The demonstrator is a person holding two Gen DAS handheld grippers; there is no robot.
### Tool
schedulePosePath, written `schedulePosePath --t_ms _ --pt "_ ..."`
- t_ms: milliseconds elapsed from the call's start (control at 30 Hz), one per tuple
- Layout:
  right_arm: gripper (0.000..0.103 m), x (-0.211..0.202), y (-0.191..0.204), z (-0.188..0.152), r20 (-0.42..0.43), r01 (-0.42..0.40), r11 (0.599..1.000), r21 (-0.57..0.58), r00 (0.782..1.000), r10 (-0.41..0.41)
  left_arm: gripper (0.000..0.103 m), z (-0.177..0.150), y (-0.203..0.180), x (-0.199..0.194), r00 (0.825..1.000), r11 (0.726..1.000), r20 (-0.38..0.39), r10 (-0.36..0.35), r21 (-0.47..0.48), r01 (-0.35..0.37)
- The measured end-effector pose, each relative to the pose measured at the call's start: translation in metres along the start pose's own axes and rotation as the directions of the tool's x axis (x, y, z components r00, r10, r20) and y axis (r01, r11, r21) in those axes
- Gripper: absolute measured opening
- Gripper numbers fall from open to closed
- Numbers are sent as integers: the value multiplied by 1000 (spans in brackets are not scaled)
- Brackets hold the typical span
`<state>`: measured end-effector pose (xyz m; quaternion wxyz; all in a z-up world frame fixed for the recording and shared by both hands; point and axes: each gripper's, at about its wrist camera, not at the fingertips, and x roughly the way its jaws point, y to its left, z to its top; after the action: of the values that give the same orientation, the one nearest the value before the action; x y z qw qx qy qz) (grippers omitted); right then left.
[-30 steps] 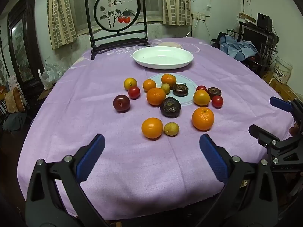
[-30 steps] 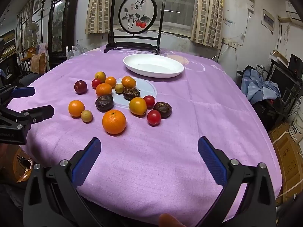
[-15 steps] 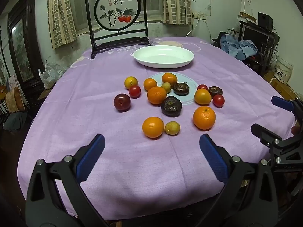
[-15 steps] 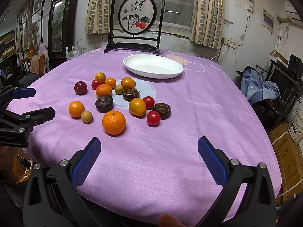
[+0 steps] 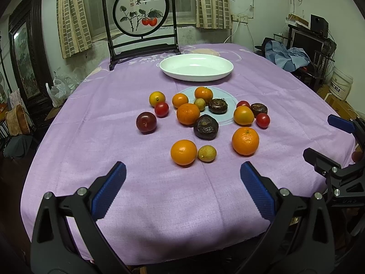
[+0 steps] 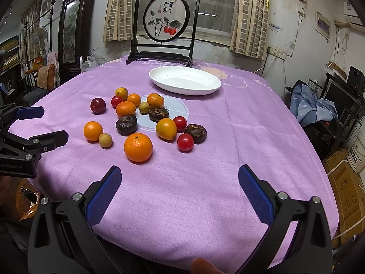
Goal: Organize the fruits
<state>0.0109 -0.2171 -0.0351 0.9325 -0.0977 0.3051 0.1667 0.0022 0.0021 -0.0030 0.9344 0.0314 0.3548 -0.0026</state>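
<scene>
Several fruits lie loose on the purple tablecloth (image 5: 159, 201): oranges such as the nearest orange (image 5: 183, 152) and a bigger orange (image 5: 245, 140), red tomatoes (image 5: 161, 109), a dark plum (image 5: 146, 122), dark wrinkled fruits (image 5: 206, 127) and small yellow ones (image 5: 207, 153). An empty white oval dish (image 5: 196, 67) sits behind them. My left gripper (image 5: 182, 173) is open and empty, short of the nearest orange. My right gripper (image 6: 179, 175) is open and empty, just short of the big orange (image 6: 138, 147). The dish (image 6: 184, 80) shows in the right wrist view too.
A black-framed painted screen (image 5: 141, 20) stands at the table's far edge behind the dish. My right gripper shows at the right edge of the left wrist view (image 5: 328, 141). Furniture, boxes and clothes surround the table.
Both grippers have crept slightly forward toward the fruits. Both stay open, and no fruit has moved.
</scene>
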Motion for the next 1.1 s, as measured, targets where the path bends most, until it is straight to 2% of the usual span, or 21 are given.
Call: schedulePosePath --t_ms 1100 --pt "102 1 1 -3 -2 -11 1000 2 1000 11 101 -6 -1 1 1000 1000 -6 -1 -2 1"
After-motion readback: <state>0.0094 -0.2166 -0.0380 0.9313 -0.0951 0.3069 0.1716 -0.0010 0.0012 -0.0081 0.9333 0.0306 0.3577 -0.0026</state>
